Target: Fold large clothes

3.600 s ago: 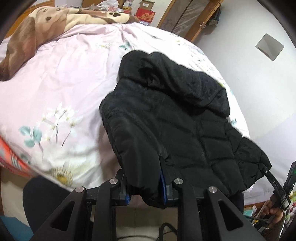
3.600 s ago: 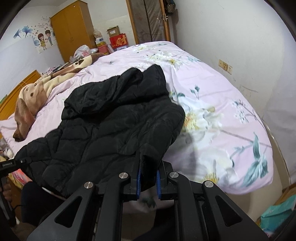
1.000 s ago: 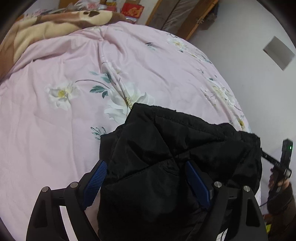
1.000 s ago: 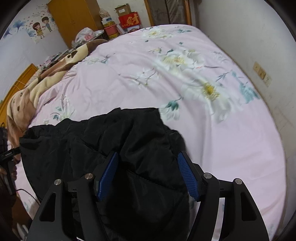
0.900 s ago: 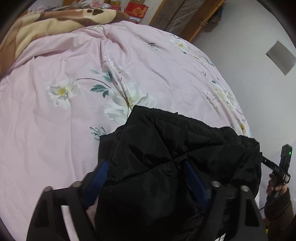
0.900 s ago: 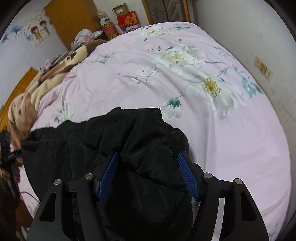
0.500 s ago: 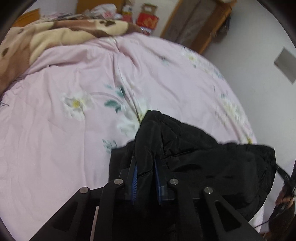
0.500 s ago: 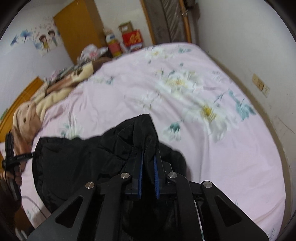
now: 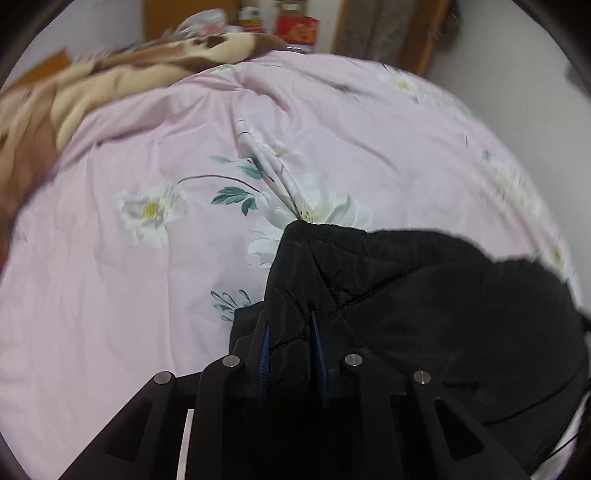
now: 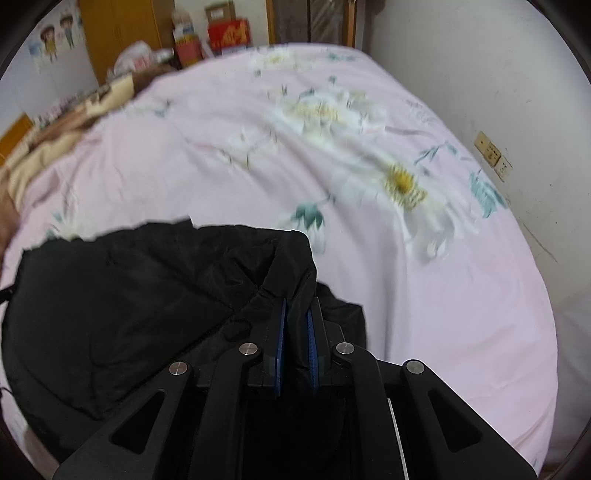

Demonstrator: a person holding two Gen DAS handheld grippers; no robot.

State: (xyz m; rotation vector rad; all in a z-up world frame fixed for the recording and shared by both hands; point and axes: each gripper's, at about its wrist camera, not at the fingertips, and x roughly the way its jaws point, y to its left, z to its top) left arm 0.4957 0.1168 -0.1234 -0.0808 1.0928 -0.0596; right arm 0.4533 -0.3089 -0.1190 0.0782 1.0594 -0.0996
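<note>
The jacket (image 9: 424,314) lies on the quilt (image 9: 147,295) at the bed's near edge. A blanket (image 9: 110,77) lies on the bed's far left side. Boxes (image 10: 225,29) and a wardrobe (image 10: 118,33) stand behind the bed; a wall (image 10: 498,74) runs along its right.

The left gripper (image 9: 290,325), a black two-finger tool with blue ribbed pads, points steeply downward, its fingers reaching toward twelve o'clock in its own view. Its jaws have just been closing and then eased slightly apart, and they pinch a fold of the black quilted puffer jacket (image 9: 424,302). The right gripper (image 10: 296,325), of the same build, is tilted down alike; its pads are nearly together, clamped on a ridge of that jacket, though blur softens the edges.
</note>
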